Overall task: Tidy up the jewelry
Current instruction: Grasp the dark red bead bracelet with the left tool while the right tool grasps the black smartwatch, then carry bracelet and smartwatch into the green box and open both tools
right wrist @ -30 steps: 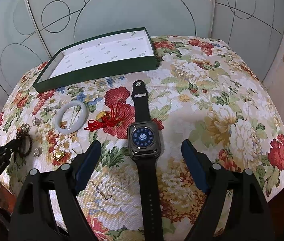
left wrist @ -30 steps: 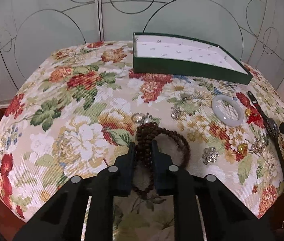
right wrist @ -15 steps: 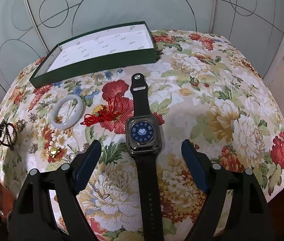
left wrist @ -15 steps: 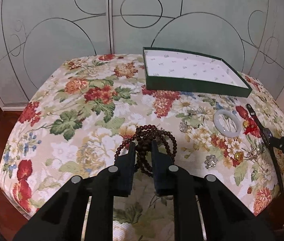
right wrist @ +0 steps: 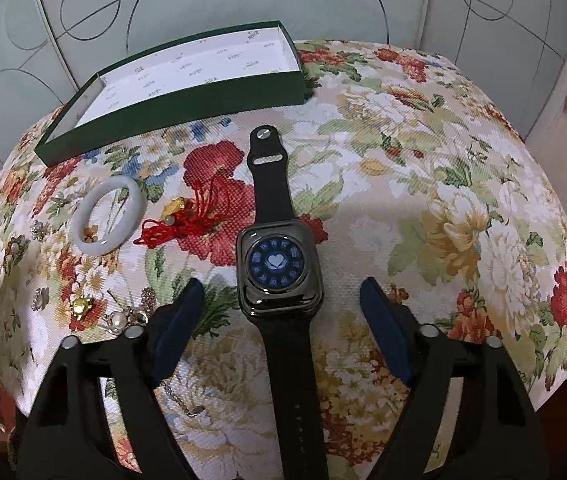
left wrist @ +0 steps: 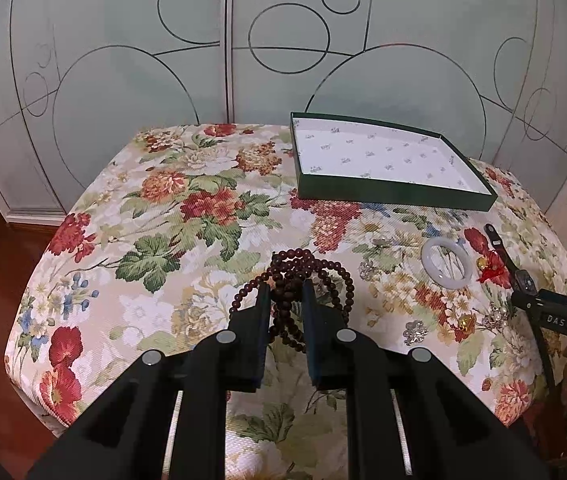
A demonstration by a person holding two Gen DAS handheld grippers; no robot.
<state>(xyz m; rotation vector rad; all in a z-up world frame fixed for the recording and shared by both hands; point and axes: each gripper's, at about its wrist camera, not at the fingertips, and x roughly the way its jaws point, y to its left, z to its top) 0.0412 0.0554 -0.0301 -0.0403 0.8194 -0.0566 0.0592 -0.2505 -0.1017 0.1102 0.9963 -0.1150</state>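
My left gripper [left wrist: 286, 292] is shut on a string of dark brown wooden beads [left wrist: 307, 264], which hangs in loops above the floral cloth. At the back of the table an empty green box [left wrist: 395, 192] with a white lining lies open. A black smartwatch [right wrist: 279, 264] lies flat with its strap running toward me. My right gripper [right wrist: 282, 286] hovers just over it with one finger on either side of the case; the jaws are closing and the pads are not touching it. A white bangle [right wrist: 107, 216] and a red tasselled charm [right wrist: 187, 220] lie left of the watch.
Small pieces are scattered on the cloth near the front left of the watch: a gold charm [right wrist: 82, 305], pearl earrings [right wrist: 117, 320] and silver brooches [left wrist: 415, 330]. The table edge drops away on all sides. Frosted glass doors stand behind.
My left gripper has risen with the beads, lifting them off the cloth. My right gripper has sunk closer to the watch and its jaws have narrowed a little.
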